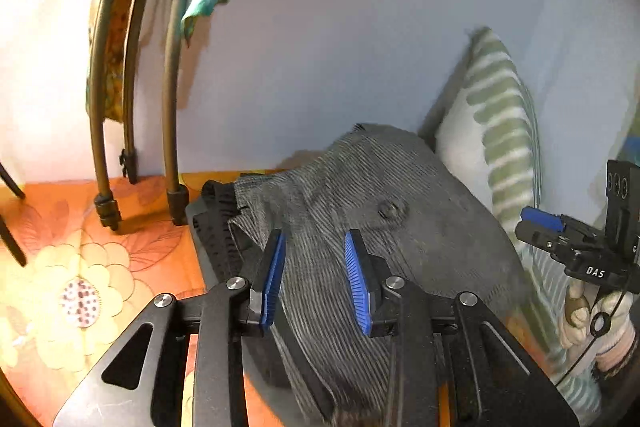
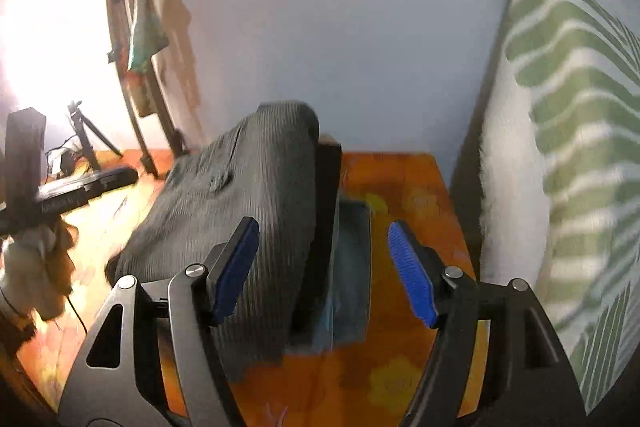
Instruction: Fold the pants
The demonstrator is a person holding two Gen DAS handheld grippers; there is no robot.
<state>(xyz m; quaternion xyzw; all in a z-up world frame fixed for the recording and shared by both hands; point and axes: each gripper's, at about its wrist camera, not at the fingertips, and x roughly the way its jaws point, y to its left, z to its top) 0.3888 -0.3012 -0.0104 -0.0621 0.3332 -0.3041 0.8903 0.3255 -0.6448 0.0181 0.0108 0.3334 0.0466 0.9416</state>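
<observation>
The grey pants (image 1: 360, 211) were seen folded on a stack atop the orange sheet (image 1: 80, 267) — both the left gripper (image 1: 316, 279) and right gripper (image 2: 324, 271) spread, nothing pinched; placement judged finishing — withdrawal needed

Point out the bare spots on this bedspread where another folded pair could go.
Bare orange bedspread lies between the grey pants and the striped pillow, and in front of the pile. Left of the pants, another patch runs to the pole feet. The pile's middle is crowded.

Grey corduroy pants (image 1: 360, 211), folded into a rounded bundle, button up, atop a clothes stack
</observation>
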